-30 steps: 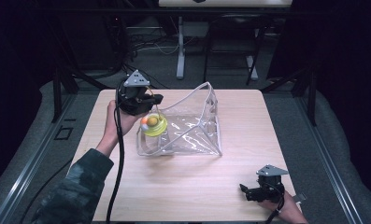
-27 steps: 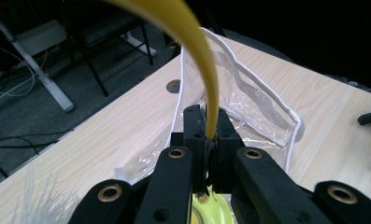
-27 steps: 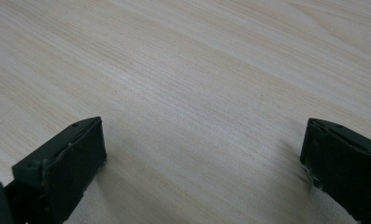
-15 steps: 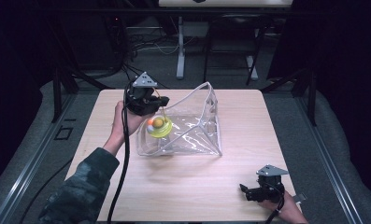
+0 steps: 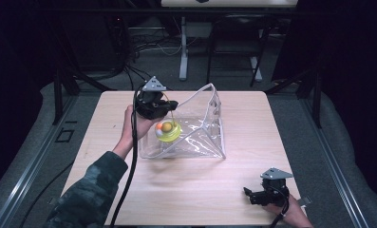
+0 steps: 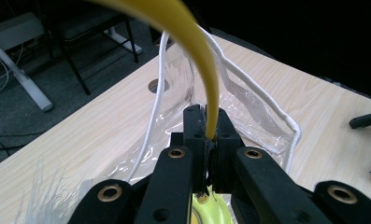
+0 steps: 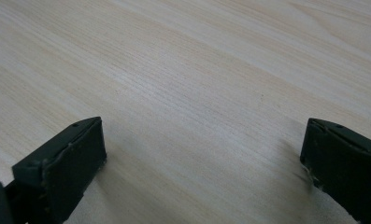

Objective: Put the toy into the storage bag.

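No readable writing anywhere

The worktop (image 5: 191, 190) carries plain wood grain with no print, and the clear bag (image 5: 200, 128), the yellow toy (image 5: 167, 130) and both hand-held grippers bear no label, brand, number or sign that can be made out.

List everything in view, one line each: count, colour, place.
Pouch: 1, clear plastic with white edging, centre of table, mouth open.
Toy: 1, yellow-green with an orange ball on it, at the pouch's left end, held by its yellow handle.
Table: 1, light wood.
Chairs and cables: dark, on the floor beyond the table.
Left gripper: 1, black, fingers shut on the toy's handle.
Right gripper: 1, black, near right corner, fingers open.
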Demonstrator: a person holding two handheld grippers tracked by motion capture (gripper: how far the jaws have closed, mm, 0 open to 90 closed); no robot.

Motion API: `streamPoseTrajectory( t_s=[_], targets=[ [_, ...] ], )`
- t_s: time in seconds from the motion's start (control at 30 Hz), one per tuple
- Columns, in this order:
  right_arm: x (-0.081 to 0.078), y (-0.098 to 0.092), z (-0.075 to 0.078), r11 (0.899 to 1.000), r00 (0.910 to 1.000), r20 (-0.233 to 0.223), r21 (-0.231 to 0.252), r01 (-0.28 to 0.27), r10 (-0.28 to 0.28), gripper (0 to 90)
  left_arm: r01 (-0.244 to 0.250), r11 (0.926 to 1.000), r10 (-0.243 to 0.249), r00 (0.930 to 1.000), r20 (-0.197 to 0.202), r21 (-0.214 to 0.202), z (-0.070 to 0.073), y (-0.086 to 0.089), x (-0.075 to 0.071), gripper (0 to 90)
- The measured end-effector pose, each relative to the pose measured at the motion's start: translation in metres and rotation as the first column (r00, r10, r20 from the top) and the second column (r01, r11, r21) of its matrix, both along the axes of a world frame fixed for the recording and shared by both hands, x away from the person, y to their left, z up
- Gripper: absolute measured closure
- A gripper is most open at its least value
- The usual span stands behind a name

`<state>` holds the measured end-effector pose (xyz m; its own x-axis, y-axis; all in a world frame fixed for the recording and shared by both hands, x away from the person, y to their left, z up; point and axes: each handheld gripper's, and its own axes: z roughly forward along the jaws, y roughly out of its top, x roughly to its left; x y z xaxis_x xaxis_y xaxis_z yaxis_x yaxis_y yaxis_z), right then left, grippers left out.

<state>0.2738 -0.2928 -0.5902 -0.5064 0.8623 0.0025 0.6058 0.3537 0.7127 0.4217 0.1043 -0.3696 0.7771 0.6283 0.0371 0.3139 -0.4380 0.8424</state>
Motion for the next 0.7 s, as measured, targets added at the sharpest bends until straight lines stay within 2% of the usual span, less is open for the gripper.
streamPoseTrajectory(
  t_s=[0.1,0.4,0.7],
  targets=[
    [0.000,0.000,0.000,1.000,1.0000,0.000,0.001,0.000,0.000,0.0,0.007,0.9999,-0.007,1.0000,-0.004,0.011,-0.006,-0.004,0.002,88.1],
    [0.000,0.000,0.000,1.000,1.0000,-0.001,0.000,-0.002,0.002,0.0,0.004,1.0000,-0.004,0.9994,-0.034,-0.005,-0.021,-0.006,0.008,88.1],
    [0.000,0.000,0.000,1.000,1.0000,0.000,0.000,-0.001,0.001,0.0,0.003,1.0000,-0.002,0.9985,-0.055,0.003,-0.034,-0.010,0.013,88.1]
  ],
)
